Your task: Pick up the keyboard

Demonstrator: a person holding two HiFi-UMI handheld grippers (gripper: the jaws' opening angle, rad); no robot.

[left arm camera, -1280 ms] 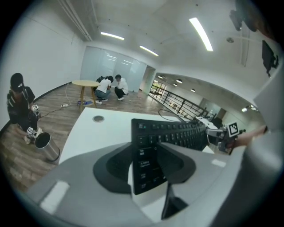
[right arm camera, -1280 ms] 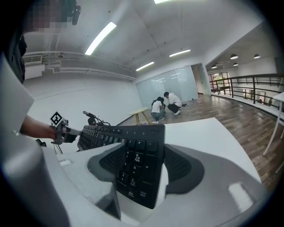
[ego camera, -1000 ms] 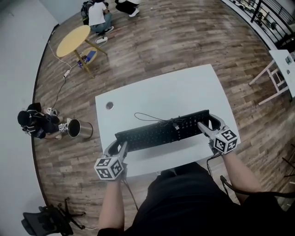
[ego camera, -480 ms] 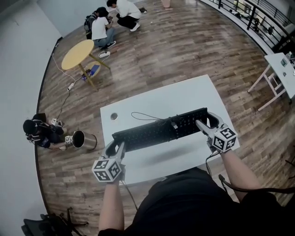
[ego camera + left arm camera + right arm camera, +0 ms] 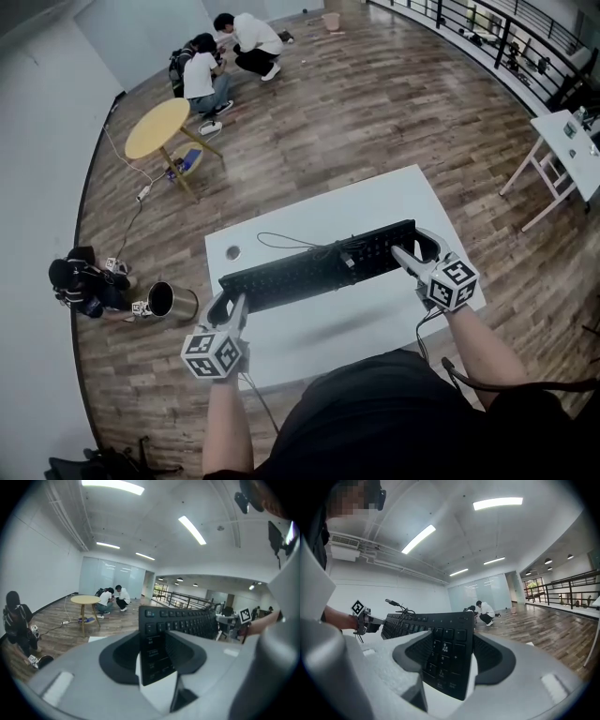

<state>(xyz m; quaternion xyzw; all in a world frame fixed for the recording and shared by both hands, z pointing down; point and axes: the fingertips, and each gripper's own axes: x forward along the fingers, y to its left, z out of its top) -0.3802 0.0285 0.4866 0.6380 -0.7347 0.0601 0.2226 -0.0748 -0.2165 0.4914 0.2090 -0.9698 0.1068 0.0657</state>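
Head view: the keyboard (image 5: 319,267) had risen higher above the white surface (image 5: 375,202), so the pick-up looked nearly done. Left gripper view: the left tongs (image 5: 157,644) gripped one end. Right gripper view: the right tongs (image 5: 445,663) gripped the other.

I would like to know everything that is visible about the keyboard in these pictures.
The keyboard is long, flat and black, apparently plastic, with rows of dark keys facing up. It hangs in the air above the white table, and its shadow lies on the tabletop below. The left tongs clamp its left end and the right tongs clamp its right end. A thin black cable, partly bundled, trails from its rear edge.
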